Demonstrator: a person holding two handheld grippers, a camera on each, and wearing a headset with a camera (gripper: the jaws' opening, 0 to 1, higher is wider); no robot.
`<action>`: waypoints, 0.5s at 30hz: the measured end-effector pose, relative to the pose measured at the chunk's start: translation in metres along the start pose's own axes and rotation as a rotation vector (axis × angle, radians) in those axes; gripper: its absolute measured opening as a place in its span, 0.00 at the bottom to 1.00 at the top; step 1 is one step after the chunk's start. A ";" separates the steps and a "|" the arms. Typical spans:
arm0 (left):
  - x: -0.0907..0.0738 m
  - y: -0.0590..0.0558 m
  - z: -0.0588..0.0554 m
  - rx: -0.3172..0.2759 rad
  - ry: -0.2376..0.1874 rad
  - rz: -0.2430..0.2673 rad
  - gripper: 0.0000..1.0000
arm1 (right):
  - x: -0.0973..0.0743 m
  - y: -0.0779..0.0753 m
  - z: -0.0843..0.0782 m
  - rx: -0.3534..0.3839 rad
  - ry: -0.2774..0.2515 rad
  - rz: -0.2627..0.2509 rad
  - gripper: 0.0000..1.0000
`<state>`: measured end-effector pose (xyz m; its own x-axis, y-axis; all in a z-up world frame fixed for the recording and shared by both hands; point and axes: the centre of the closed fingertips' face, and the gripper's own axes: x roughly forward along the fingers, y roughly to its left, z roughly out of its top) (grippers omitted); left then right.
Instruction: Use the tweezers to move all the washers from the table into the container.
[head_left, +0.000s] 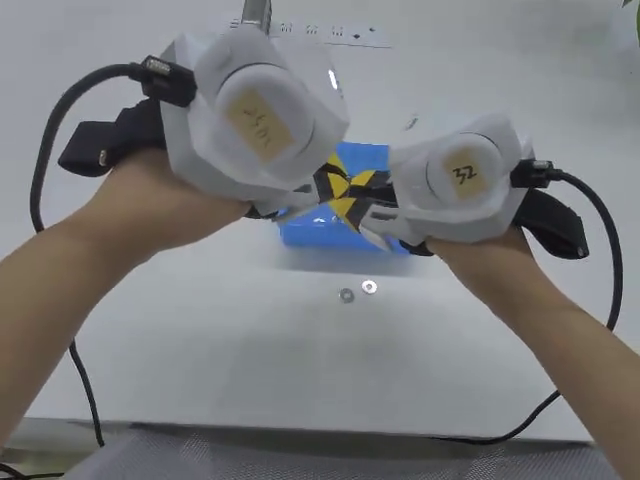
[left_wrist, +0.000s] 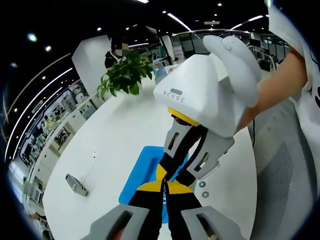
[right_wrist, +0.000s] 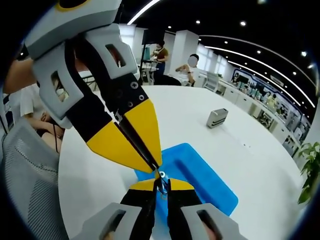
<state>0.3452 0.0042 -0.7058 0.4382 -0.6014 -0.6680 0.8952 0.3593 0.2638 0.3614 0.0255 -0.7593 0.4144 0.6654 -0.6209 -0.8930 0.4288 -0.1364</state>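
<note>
two washers (head_left: 346, 295) lie close together on the white table (head_left: 250, 340), just in front of the blue container (right_wrist: 200, 182) and not yet in it. above the container the two grippers meet tip to tip. in the right gripper view the left gripper (right_wrist: 156, 169) comes down from the upper left with its yellow-tipped jaws pressed together on a thin dark strip, which i take for the tweezers (right_wrist: 135, 142). the right gripper (right_wrist: 160, 189) rises from below with its jaws drawn close around something small and shiny at the point where the tips meet. whether they truly pinch it i cannot tell, nor whether it is the tweezers' end or a washer. by my reading the step in hand is setting the tweezers into a working grip, or passing them between the grippers, rather than a pick-up, since both washers rest well below the tips. the next move calls for a firm, straight hold on the tweezers, then lowering their points to the nearer washer and closing on its thin edge without pushing it along the smooth table. a slanted grip could let the tweezers twist or slip.
</note>
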 end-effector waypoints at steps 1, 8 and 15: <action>0.002 0.001 -0.001 -0.009 0.001 -0.001 0.00 | 0.001 0.000 -0.001 0.005 0.002 0.001 0.03; 0.007 0.001 -0.007 -0.026 0.017 -0.010 0.00 | 0.007 0.001 -0.007 0.028 0.016 0.007 0.04; 0.006 0.003 -0.006 -0.044 0.007 -0.009 0.00 | 0.007 -0.001 -0.005 0.037 0.018 0.006 0.04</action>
<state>0.3505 0.0063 -0.7134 0.4297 -0.5996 -0.6752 0.8944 0.3855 0.2269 0.3645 0.0262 -0.7677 0.4056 0.6570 -0.6355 -0.8882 0.4475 -0.1043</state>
